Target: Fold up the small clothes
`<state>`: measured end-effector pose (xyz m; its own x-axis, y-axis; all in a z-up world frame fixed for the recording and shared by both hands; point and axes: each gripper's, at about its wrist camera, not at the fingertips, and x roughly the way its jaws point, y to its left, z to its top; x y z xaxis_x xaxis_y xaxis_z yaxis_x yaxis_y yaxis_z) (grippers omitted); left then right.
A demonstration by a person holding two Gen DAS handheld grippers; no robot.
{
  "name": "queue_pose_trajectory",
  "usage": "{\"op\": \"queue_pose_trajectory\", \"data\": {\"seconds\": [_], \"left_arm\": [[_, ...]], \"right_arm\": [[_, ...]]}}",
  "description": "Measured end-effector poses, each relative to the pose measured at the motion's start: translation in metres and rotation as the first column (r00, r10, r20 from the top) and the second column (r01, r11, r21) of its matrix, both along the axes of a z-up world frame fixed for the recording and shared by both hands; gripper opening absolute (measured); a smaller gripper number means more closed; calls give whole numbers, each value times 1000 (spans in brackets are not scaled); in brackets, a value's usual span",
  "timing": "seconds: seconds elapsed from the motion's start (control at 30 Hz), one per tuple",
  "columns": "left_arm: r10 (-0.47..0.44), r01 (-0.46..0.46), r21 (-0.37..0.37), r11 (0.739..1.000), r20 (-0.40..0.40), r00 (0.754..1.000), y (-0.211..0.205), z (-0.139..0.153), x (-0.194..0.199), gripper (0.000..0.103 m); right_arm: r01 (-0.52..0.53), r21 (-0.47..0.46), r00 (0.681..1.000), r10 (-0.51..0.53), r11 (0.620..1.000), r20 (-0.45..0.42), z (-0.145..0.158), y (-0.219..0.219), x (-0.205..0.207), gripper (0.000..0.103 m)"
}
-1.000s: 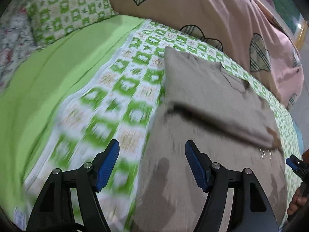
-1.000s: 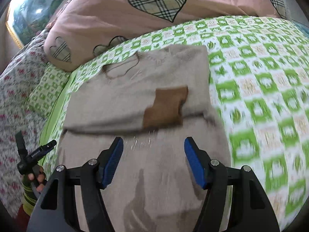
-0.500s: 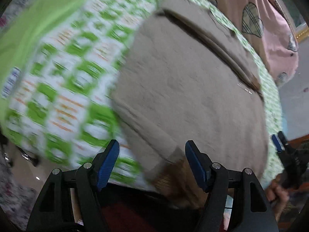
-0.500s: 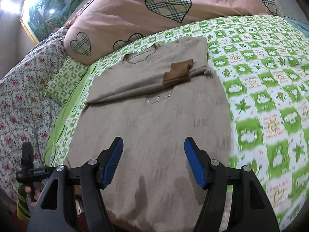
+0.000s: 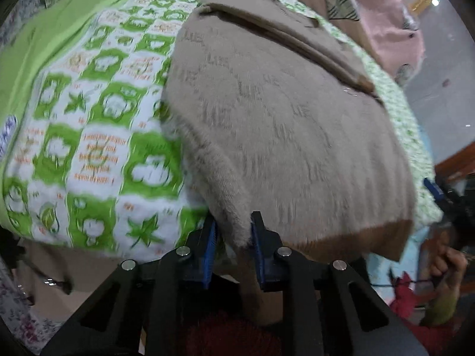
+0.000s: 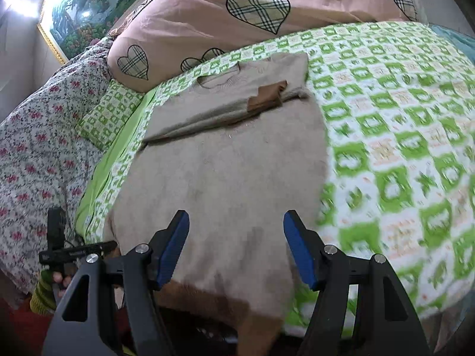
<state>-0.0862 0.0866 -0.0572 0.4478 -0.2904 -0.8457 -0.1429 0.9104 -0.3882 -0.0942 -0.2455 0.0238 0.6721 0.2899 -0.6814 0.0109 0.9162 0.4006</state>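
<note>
A beige knit sweater (image 6: 225, 160) with brown cuffs and hem lies flat on the bed, sleeves folded across its chest near the collar; it also shows in the left wrist view (image 5: 282, 118). My left gripper (image 5: 233, 237) is shut on the sweater's bottom left corner at the bed's near edge. My right gripper (image 6: 236, 249) is open, its blue pads on either side of the sweater's bottom hem, above the cloth. The brown hem (image 6: 225, 299) hangs over the bed edge.
The sweater lies on a green-and-white patterned sheet (image 6: 400, 148). A pink duvet with plaid hearts (image 6: 237, 14) is bunched at the back. A floral cover (image 6: 35, 136) and a green patterned pillow (image 6: 109, 109) lie to the left. The floor lies below the bed edge.
Both grippers have pulled back from the sweater's middle to its bottom hem at the bed edge. My left gripper has shut on the bottom left corner. The right stays open.
</note>
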Motion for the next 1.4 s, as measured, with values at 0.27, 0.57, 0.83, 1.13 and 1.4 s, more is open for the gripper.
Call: {"op": "queue_pose_trajectory", "data": {"seconds": [0.27, 0.57, 0.83, 1.13, 1.4], "left_arm": [[-55, 59, -167, 984, 27, 998, 9, -16, -1, 54], [-117, 125, -84, 989, 94, 989, 1, -16, -1, 13], [-204, 210, -111, 971, 66, 977, -6, -26, 2, 41], [-201, 229, -121, 966, 207, 958, 5, -13, -19, 7], [-97, 178, -228, 957, 328, 940, 29, 19, -24, 6]], "right_arm": [[-99, 94, 989, 109, 991, -97, -23, -19, -31, 67], [-158, 221, 969, 194, 962, -153, -54, -24, -49, 67], [-185, 244, 955, 233, 952, -182, -80, 2, -34, 45], [-180, 329, 974, 214, 927, -72, -61, -19, -57, 10], [-257, 420, 966, 245, 870, 84, -31, -17, -46, 10]]}}
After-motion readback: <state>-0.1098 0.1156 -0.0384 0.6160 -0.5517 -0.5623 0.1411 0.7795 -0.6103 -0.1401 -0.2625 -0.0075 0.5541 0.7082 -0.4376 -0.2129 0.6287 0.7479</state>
